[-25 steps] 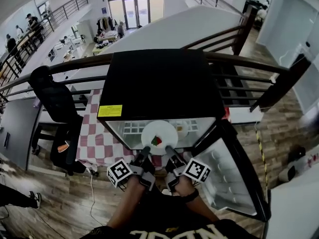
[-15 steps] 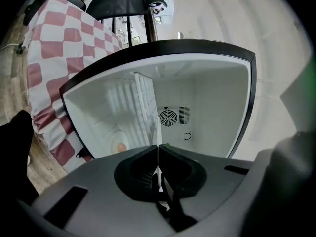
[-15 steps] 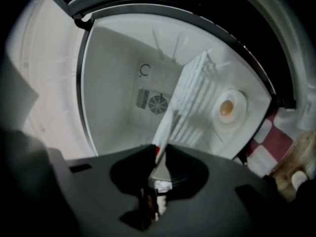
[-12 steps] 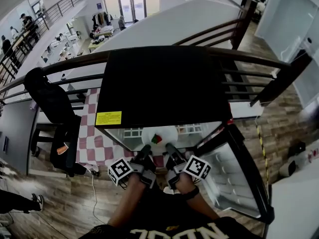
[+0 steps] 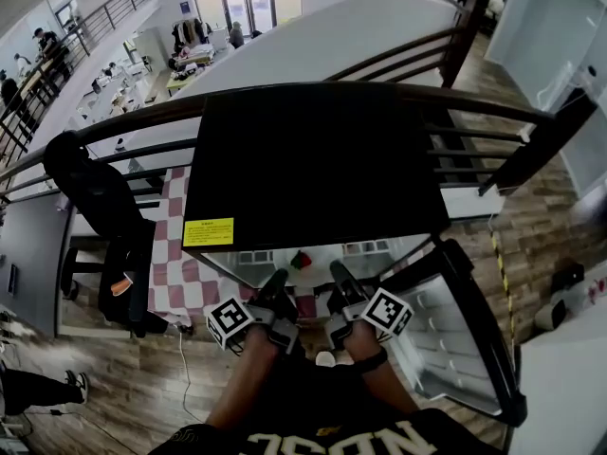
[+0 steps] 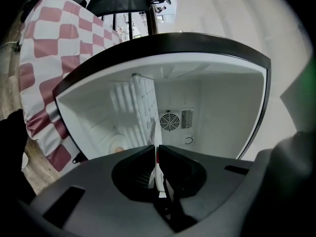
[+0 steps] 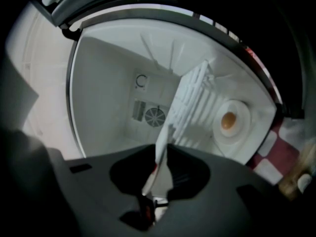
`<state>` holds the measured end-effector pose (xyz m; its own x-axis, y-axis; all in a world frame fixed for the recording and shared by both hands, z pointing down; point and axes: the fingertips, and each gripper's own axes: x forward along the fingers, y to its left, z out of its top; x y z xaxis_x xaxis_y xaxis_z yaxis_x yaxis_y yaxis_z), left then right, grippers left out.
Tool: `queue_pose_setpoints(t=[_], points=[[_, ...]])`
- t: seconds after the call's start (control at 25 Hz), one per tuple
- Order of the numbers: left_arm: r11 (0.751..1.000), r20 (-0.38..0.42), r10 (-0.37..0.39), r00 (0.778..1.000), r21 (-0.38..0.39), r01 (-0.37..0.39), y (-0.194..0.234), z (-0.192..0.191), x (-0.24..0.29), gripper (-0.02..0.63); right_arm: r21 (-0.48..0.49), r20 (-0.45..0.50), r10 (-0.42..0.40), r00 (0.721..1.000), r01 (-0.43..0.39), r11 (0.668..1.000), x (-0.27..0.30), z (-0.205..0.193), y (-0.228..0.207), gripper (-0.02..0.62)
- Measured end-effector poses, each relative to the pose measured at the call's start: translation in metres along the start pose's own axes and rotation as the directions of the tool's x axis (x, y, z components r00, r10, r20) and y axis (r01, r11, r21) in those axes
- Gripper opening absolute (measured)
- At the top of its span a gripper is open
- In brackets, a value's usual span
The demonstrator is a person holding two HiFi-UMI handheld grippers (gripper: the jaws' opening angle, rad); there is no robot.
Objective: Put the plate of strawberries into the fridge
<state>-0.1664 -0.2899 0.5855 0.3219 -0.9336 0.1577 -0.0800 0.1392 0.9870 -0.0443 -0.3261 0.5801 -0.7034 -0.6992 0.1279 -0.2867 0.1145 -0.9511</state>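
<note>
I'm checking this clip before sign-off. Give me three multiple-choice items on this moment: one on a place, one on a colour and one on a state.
1. Where is the plate of strawberries?
A. At the open front of the fridge, held in both tools
B. Far from it, set down and let go
C. Out of every view

2. What colour is the label on the fridge?
A. Blue
B. Green
C. Yellow

3. How is the fridge door?
A. Shut
B. Swung open
C. Missing

Answers:
1 A: the left tool and the right tool are each shut on the plate's rim, right at the fridge's front edge.
2 C: the label is a yellow patch on the black top.
3 B: the door stands out to the right and the white inside shows.
</note>
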Motion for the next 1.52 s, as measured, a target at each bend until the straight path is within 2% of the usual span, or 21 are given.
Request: queue_pose_setpoints(t=[0.12,0.24,0.28,0.32,0.4,0.48,0.6,0.64,0.72,0.84,0.92,1.0,1.12,1.2,1.28,1.32,1.4,1.52], points=[[1.000,-0.002,0.003,1.000,0.005,-0.003,-0.002,0.001,0.000,0.035,-0.009,0.001,-0.004,1.000,0.004,1.000,0.000,-0.001,0.002,0.071],[0.999,-0.030,-0.037,0.999,0.025,0.037,-0.012,-0.003,0.003,0.107,-0.028,0.001,0.006,1.000,-0.006,1.000,0.000,-0.001,0.004,0.072],[0.997,-0.049,-0.059,0.997,0.036,0.061,-0.018,-0.006,0.004,0.154,-0.037,0.000,0.027,1.000,-0.027,0.999,0.001,-0.001,0.008,0.087],[0.996,-0.068,-0.075,0.995,0.049,0.079,-0.023,-0.008,0.006,0.199,-0.030,-0.004,0.034,0.999,-0.035,0.999,0.000,-0.002,0.011,0.131],[0.992,-0.091,-0.086,0.992,0.080,0.093,-0.026,-0.010,0.007,0.219,-0.022,-0.022,0.035,0.999,-0.036,0.999,0.000,-0.006,0.015,0.219],[0.990,-0.096,-0.087,0.992,0.101,0.097,-0.026,-0.010,0.005,0.231,-0.088,-0.040,0.059,0.997,-0.062,0.994,0.002,-0.009,0.021,0.257],[0.988,-0.091,-0.092,0.992,0.113,0.102,-0.026,-0.010,0.002,0.241,-0.238,-0.051,0.054,0.997,-0.064,0.969,0.001,-0.007,0.023,0.288],[0.988,-0.088,-0.093,0.992,0.113,0.103,-0.026,-0.011,0.001,0.244,-0.249,-0.044,0.045,0.998,-0.055,0.967,-0.001,-0.007,0.022,0.304],[0.989,-0.083,-0.096,0.992,0.108,0.104,-0.025,-0.011,-0.003,0.247,-0.241,-0.027,0.033,0.999,-0.038,0.970,-0.004,-0.006,0.020,0.377],[0.988,-0.072,-0.093,0.993,0.121,0.101,-0.020,-0.011,-0.011,0.249,-0.251,-0.022,0.034,0.999,-0.039,0.967,-0.011,-0.006,0.019,0.391],[0.981,-0.061,-0.095,0.994,0.164,0.104,-0.021,-0.010,-0.017,0.249,-0.281,-0.023,0.050,0.998,-0.055,0.958,-0.017,-0.007,0.022,0.390],[0.966,-0.045,-0.102,0.994,0.233,0.110,-0.028,-0.010,-0.022,0.249,-0.352,-0.020,0.063,0.998,-0.066,0.934,-0.022,-0.008,0.028,0.390],[0.924,-0.051,-0.063,0.997,0.375,0.078,-0.027,-0.012,-0.031,0.249,-0.466,-0.021,0.078,0.997,-0.078,0.882,-0.030,-0.013,0.038,0.390],[0.894,-0.055,-0.048,0.997,0.443,0.067,-0.028,-0.015,-0.036,0.249,-0.513,-0.017,0.077,0.997,-0.075,0.855,-0.034,-0.016,0.041,0.390],[0.846,-0.060,-0.025,0.998,0.531,0.053,-0.027,-0.020,-0.041,0.249,-0.573,-0.017,0.060,0.998,-0.059,0.818,-0.037,-0.019,0.040,0.390],[0.810,-0.063,-0.006,0.998,0.584,0.042,-0.026,-0.023,-0.043,0.249,-0.611,-0.018,0.045,0.999,-0.047,0.790,-0.038,-0.021,0.039,0.390],[0.719,-0.054,0.033,0.998,0.695,0.014,-0.024,-0.029,-0.045,0.247,-0.691,-0.014,0.005,1.000,-0.014,0.722,-0.041,-0.025,0.035,0.390],[0.544,0.008,0.072,0.997,0.838,-0.046,-0.024,-0.031,-0.048,0.247,-0.787,-0.015,-0.044,0.999,0.015,0.617,-0.043,-0.033,0.032,0.388]])
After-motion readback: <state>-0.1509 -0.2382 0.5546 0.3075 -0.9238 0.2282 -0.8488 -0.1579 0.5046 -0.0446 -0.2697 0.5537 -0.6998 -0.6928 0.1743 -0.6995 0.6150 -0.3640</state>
